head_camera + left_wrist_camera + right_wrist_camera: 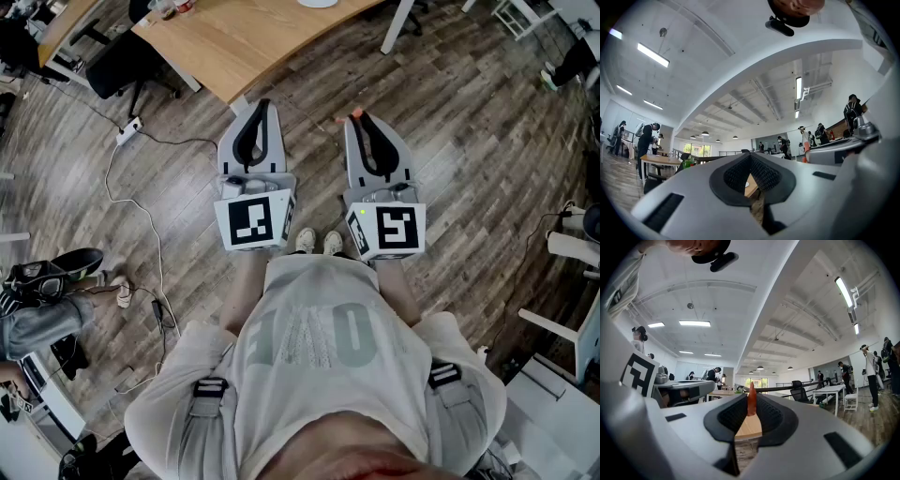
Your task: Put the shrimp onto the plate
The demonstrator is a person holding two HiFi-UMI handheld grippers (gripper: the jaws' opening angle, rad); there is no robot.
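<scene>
My right gripper (357, 118) is held out in front of my body and is shut on a small orange shrimp (354, 114). In the right gripper view the shrimp (752, 399) stands upright, pinched between the black pads (736, 416) at the tip of the right gripper (751, 403). My left gripper (258, 103) is level beside it, shut with nothing in it; its pads (761, 173) meet at the tip. Both point at a wooden table (244, 42) ahead. At the table's far edge lies a white round rim (317, 3), perhaps the plate, cut off by the frame.
A black office chair (122, 61) stands left of the table. A power strip with a cable (129, 129) lies on the wooden floor. Another person's leg and shoe (56, 272) are at the left, and white furniture (572, 319) at the right. Several people stand far off.
</scene>
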